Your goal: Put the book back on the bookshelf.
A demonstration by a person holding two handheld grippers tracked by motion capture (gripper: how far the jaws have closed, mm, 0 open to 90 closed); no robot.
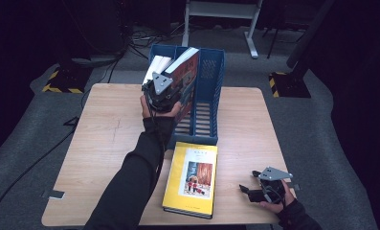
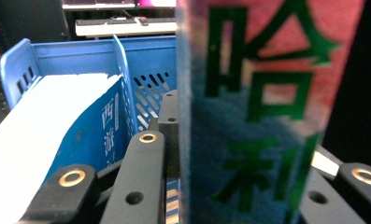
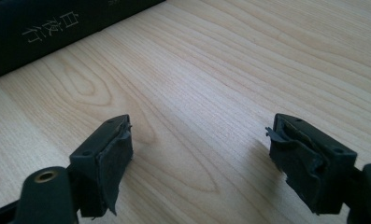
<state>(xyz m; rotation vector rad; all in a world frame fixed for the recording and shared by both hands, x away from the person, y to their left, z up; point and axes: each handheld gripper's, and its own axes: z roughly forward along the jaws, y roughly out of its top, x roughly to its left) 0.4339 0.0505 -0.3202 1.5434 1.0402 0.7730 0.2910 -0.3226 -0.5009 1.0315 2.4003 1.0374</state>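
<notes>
Dark floor with cables surrounds a light wooden counter, and at its far edge stands a blue plastic file rack with slotted walls and upright dividers. The left gripper has its jaws closed on a red book; it holds this book upright over the rack. In the left gripper view the spine of this book is red at the top and blue lower down, with large green Chinese characters. One compartment of the rack already contains a blue-and-white book, which leans a little. A yellow book lies flat on the counter, just in front of the rack. The right gripper rests low at the near right corner of the counter, with open jaws and nothing between them.
</notes>
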